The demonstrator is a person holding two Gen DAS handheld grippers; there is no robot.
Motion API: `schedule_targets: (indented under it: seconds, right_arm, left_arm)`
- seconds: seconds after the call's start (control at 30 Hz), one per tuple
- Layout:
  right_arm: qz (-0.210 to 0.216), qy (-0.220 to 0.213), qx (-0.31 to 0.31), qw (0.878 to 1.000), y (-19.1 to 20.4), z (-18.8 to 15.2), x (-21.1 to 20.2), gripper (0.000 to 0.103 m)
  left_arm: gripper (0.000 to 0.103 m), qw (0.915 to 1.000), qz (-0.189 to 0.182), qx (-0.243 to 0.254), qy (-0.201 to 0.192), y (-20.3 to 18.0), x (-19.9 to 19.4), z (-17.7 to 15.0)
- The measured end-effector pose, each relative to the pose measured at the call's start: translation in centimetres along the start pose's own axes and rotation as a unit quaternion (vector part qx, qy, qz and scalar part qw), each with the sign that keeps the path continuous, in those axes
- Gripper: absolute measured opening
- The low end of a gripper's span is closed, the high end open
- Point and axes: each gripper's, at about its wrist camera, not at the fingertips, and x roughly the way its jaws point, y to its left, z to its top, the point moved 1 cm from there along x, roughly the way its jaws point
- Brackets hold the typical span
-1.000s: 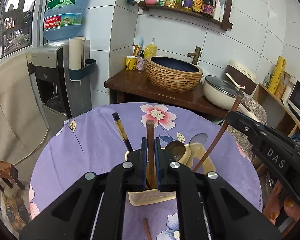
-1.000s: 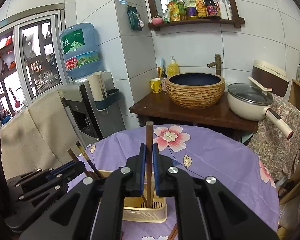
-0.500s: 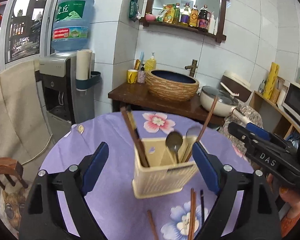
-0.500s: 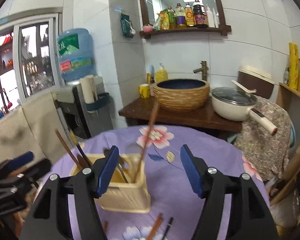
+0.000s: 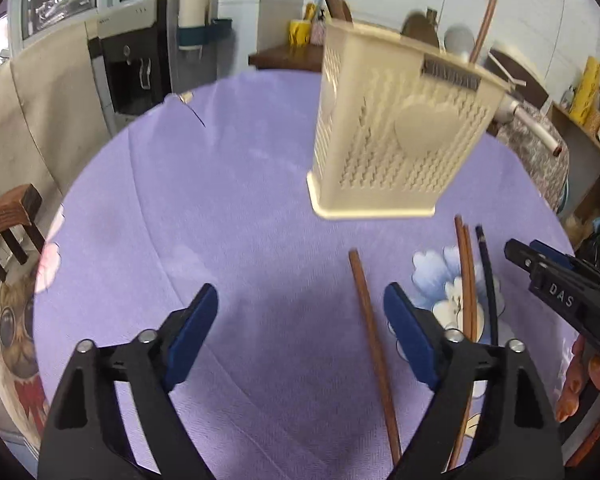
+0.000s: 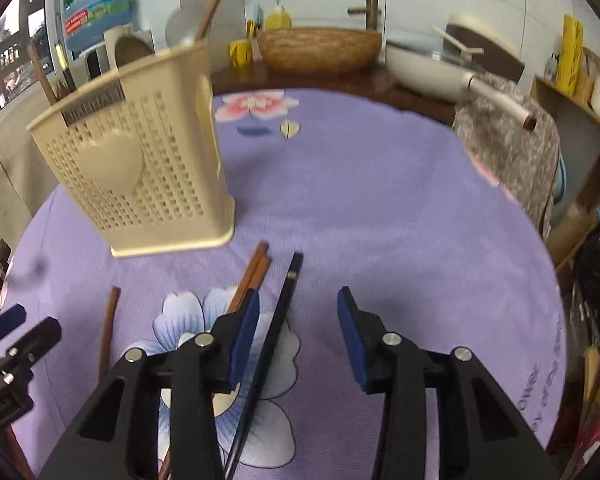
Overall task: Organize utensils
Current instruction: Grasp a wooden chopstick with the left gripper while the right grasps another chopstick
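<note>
A cream perforated utensil holder stands on the purple floral tablecloth, with chopsticks and spoons poking out of its top. Several chopsticks lie loose in front of it. My left gripper hangs low over the cloth, its jaws closing. A single brown chopstick lies between them near the right finger, untouched. My right gripper is also closing, with the dark chopstick between its jaws by the left finger, not pressed. A brown pair lies just left of it.
A wooden chair stands at the table's left edge. Behind the table are a water dispenser, a counter with a woven basin and a white pan. A patterned cloth hangs at the right.
Both grippers were shut on brown chopsticks above the holder, then opened and left them in it. Both have since dropped to the loose chopsticks on the cloth, jaws narrowing.
</note>
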Motion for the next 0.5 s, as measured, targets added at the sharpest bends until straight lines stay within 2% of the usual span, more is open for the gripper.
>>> schedule_targets:
  seconds: [0.2, 0.37, 0.5]
  right_arm:
    - [-0.004, 0.021, 0.014, 1.000, 0.3, -0.3, 2.3, 0.035]
    - [-0.015, 0.020, 0.015, 1.000, 0.9, -0.2, 3.3, 0.034]
    - [-0.019, 0.014, 0.017, 1.000, 1.1, 0.0, 3.4, 0.031]
  left_arm:
    - [0.063, 0.9996, -0.008, -0.003, 0.028, -1.2, 1.7, -0.9]
    - [0.059, 0.9992, -0.006, -0.004, 0.038, -2.4, 3.0, -1.1]
    - [0.056, 0.9993, 0.012, 0.006, 0.034, -3.1, 3.5, -1.3]
